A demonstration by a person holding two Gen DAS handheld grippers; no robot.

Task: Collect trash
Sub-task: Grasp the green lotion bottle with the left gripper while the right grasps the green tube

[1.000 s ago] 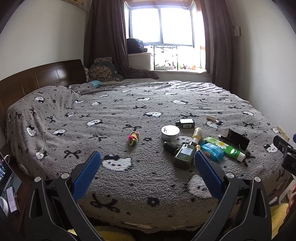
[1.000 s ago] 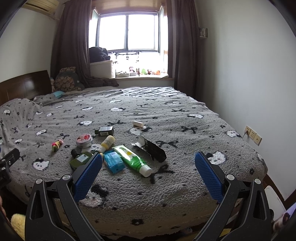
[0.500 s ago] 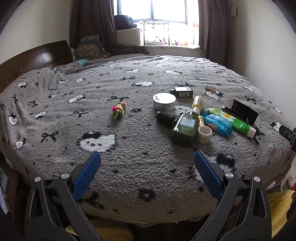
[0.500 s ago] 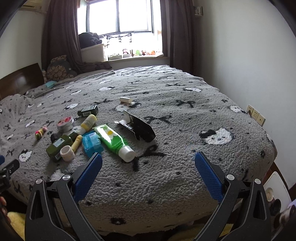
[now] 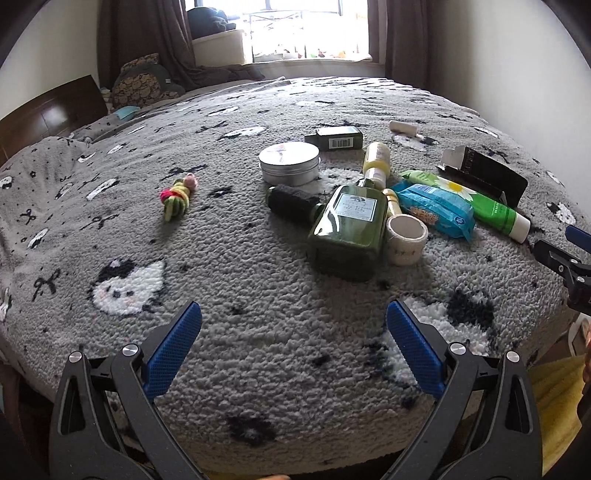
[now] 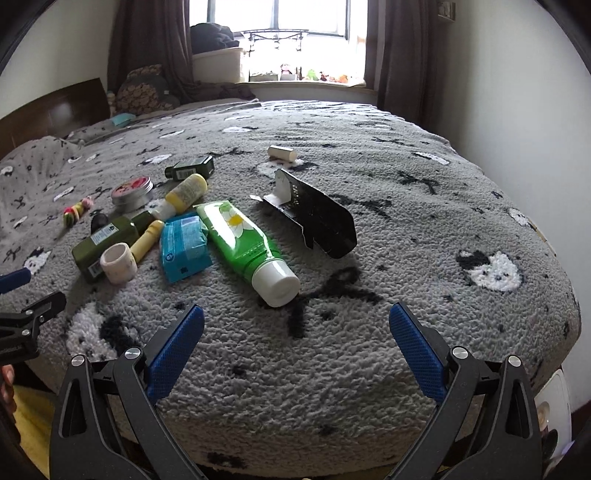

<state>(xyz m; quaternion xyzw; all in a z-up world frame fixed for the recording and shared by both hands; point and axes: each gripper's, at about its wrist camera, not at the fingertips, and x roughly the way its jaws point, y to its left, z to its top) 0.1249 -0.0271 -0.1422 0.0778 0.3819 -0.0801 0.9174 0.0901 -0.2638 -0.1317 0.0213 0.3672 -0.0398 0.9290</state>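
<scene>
Several items lie on a grey patterned bedspread (image 5: 229, 280). In the left wrist view: a dark green bottle (image 5: 347, 232), a tape roll (image 5: 406, 238), a blue wipes pack (image 5: 436, 208), a green tube (image 5: 476, 203), a round tin (image 5: 290, 162), an open black carton (image 5: 484, 175). My left gripper (image 5: 293, 325) is open and empty, short of the green bottle. My right gripper (image 6: 295, 328) is open and empty, just short of the green tube's white cap (image 6: 277, 282). The black carton (image 6: 317, 214) lies beyond it.
A yellow bottle (image 6: 184, 194), small dark box (image 6: 190, 168), small cylinder (image 6: 282, 153) and coloured hair tie (image 5: 177, 195) also lie on the bed. Wooden headboard (image 5: 51, 110) at left, window (image 6: 277, 22) behind, wall with socket (image 6: 535, 229) at right.
Both grippers have moved forward and lower toward the bed; the items look larger and nearer. Both stay open and empty.
</scene>
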